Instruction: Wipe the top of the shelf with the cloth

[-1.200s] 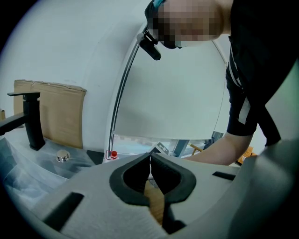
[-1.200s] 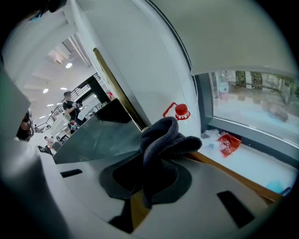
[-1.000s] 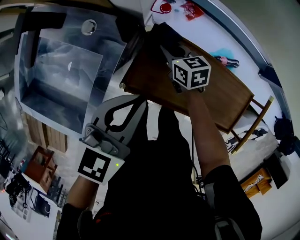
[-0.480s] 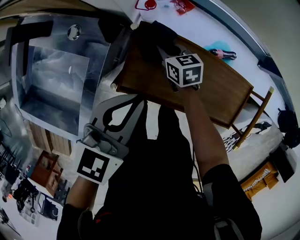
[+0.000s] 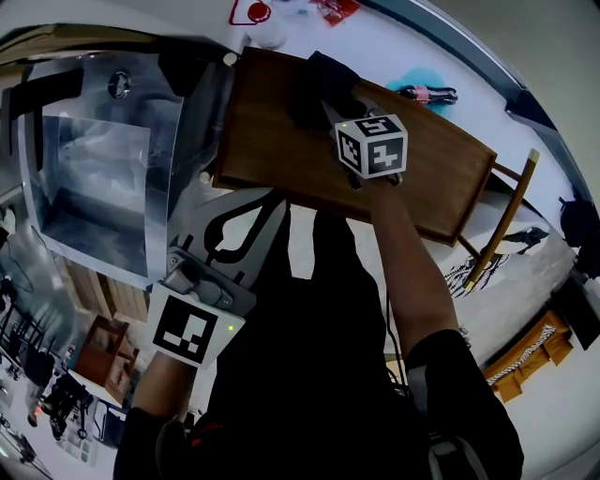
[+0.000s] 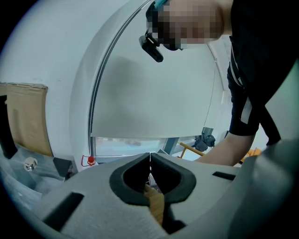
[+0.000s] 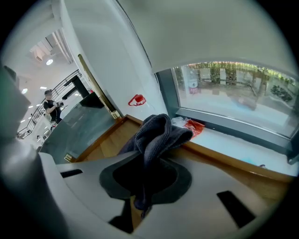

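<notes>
A dark grey cloth [image 5: 322, 86] lies bunched on the brown wooden shelf top [image 5: 431, 173], near its left back part. My right gripper [image 5: 336, 105] is shut on the cloth, its marker cube just behind over the shelf's front half. In the right gripper view the cloth [image 7: 157, 133] rises folded out of the jaws of the right gripper [image 7: 147, 153], with the shelf top [image 7: 103, 140] beyond. My left gripper [image 5: 273, 201] hangs in front of the shelf's front edge. Its jaws in the left gripper view [image 6: 150, 157] touch with nothing between them.
A clear glass case [image 5: 98, 173] stands left of the shelf. Behind the shelf runs a white sill with a red item [image 5: 251, 12] and a teal item [image 5: 417, 92]. A wooden chair [image 5: 502, 220] stands at the shelf's right end. A person [image 7: 50, 106] stands far off.
The right gripper and cloth have slid a little away from the shelf's left back corner, toward the middle. The head view has shifted. The left gripper has stayed put.
</notes>
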